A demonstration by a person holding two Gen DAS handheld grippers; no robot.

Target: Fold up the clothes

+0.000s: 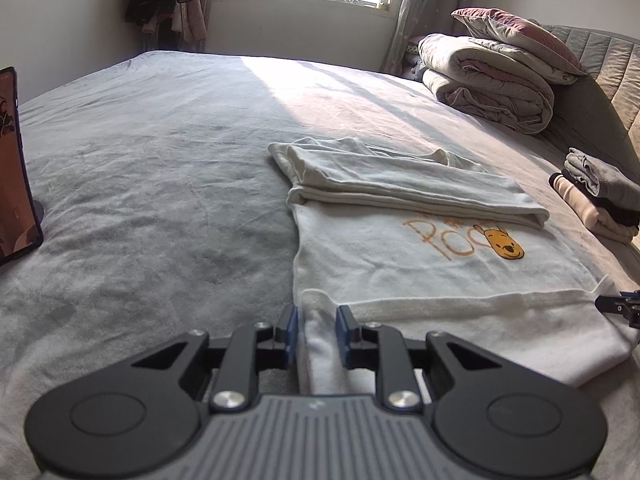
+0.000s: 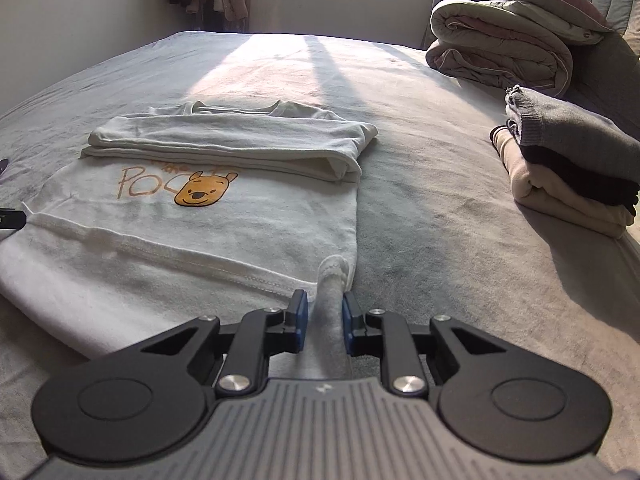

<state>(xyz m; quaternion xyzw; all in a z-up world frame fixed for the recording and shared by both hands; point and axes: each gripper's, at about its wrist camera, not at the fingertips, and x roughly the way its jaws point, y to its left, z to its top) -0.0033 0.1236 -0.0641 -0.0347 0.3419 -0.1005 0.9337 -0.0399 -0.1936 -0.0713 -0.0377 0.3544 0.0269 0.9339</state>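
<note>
A white T-shirt [image 1: 380,256] [image 2: 240,224] with a yellow bear print lies flat on the grey bed [image 1: 160,160]. Its upper part is folded over in a band across the far end. The near hem is doubled over toward the print. My left gripper [image 1: 319,316] is shut on the shirt's near left corner, a strip of white cloth pinched between its blue pads. My right gripper [image 2: 324,300] is shut on the near right corner, where a bunched tip of cloth sticks out past the fingertips. Each gripper's tip shows at the edge of the other view, the right gripper [image 1: 620,304] and the left gripper [image 2: 12,216].
A stack of folded clothes [image 1: 600,200] [image 2: 568,160] sits on the bed to the right of the shirt. A rolled duvet with a pillow [image 1: 492,84] [image 2: 500,48] lies at the far right. A propped screen [image 1: 12,168] stands at the left edge. Clothes hang in the far corner.
</note>
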